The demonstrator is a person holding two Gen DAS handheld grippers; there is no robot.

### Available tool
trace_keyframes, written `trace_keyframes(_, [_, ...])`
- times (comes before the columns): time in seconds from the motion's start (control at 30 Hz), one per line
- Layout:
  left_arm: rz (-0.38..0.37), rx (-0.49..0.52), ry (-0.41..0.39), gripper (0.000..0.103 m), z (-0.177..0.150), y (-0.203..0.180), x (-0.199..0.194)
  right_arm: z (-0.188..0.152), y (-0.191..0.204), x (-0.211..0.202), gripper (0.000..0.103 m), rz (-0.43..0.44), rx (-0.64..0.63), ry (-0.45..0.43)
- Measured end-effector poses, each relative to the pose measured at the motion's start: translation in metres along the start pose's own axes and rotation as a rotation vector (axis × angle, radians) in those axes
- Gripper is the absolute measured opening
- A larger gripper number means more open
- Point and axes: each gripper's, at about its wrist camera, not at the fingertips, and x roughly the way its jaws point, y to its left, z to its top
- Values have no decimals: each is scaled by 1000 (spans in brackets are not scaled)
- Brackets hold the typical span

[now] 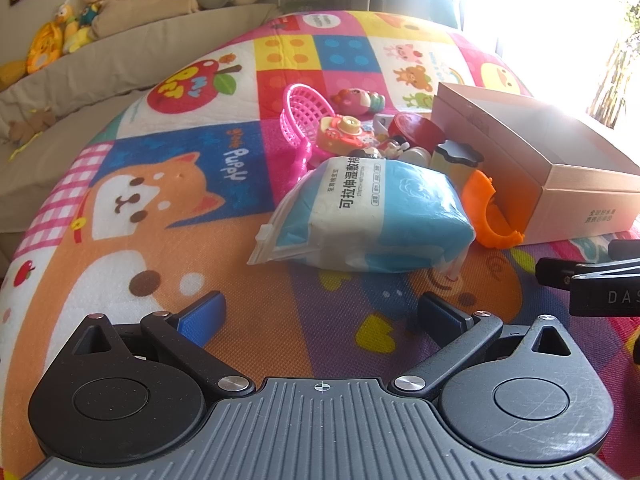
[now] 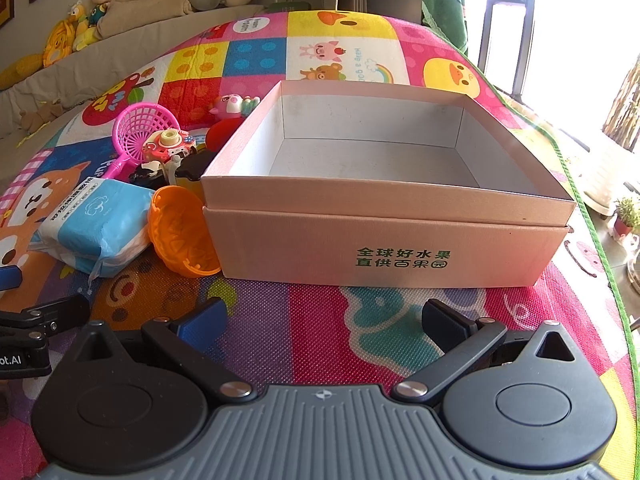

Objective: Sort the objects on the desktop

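Observation:
An open pink cardboard box [image 2: 384, 240] with nothing inside stands on the play mat; it also shows in the left wrist view [image 1: 560, 168]. Left of it lies a pile: a blue-and-white wet-wipes pack [image 1: 372, 212] [image 2: 96, 228], an orange plastic mould [image 1: 488, 212] [image 2: 180, 232], a pink toy net [image 1: 304, 120] [image 2: 140, 132], a pink toy camera [image 1: 344, 132] [image 2: 168, 144], a pig figure [image 1: 358, 100] [image 2: 232, 106] and a red round thing [image 1: 416, 128]. My left gripper [image 1: 320, 316] is open, just short of the wipes pack. My right gripper [image 2: 324, 320] is open before the box front.
The colourful play mat [image 1: 168, 208] covers the surface. A grey sofa [image 1: 120, 64] with plush toys [image 1: 64, 32] runs behind on the left. A bright window glares at the right. The right gripper's body [image 1: 600, 280] shows at the left view's right edge.

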Motion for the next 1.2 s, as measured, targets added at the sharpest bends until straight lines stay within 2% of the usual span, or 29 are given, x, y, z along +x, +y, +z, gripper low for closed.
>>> trace_keyframes(0.43, [6,3,10,103,2,0,1,0,-1,-4,103,10,-11,30])
trace_keyframes(0.7, [-53,37,-30,103,3,-4,-8,-1,-3,-6,103,24,-21,36])
trace_keyframes(1.0, [-51,32,-1,103,7,4,-16,-1,-8,-20,103,87,-76,66])
trace_keyframes(1.1, [-55,21,-26,103,11,8,-19,11,-5,-42,103,89,-113,17])
trace_keyframes(1.2, [-62,15,-49,103,22,12,-18,45,3,-63,103,119,-148,-58])
